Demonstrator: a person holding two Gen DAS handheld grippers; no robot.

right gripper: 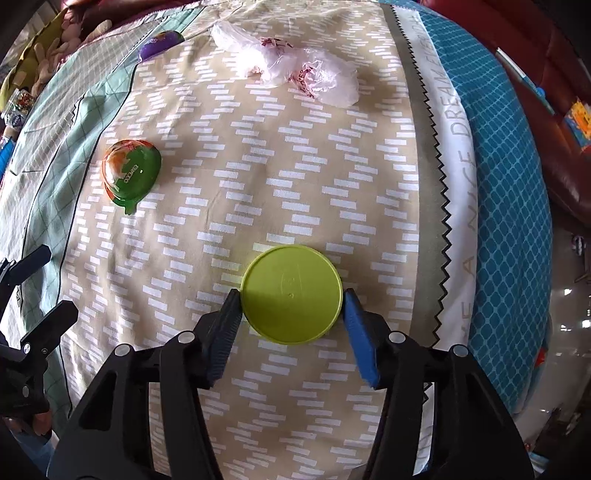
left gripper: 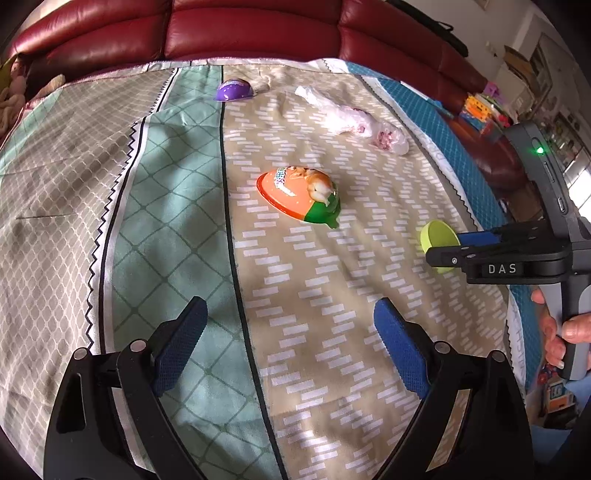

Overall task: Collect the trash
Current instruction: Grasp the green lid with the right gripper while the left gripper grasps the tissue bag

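A lime-green round lid (right gripper: 291,293) lies flat on the patterned cloth (right gripper: 280,166). My right gripper (right gripper: 291,302) has its two blue pads touching the lid's left and right edges; it also shows in the left wrist view (left gripper: 441,245) closed on the lid (left gripper: 437,236). My left gripper (left gripper: 290,328) is open and empty above the cloth. An orange and green egg-shaped plastic shell (left gripper: 301,195) (right gripper: 131,171) lies in the middle. A crumpled clear plastic bag (left gripper: 354,120) (right gripper: 295,68) and a purple shell (left gripper: 234,90) (right gripper: 160,42) lie further back.
A dark red leather sofa (left gripper: 251,29) runs behind the cloth. Toys and boxes (left gripper: 480,107) stand at the far right. The cloth's blue edge (right gripper: 509,221) drops off toward the floor on the right.
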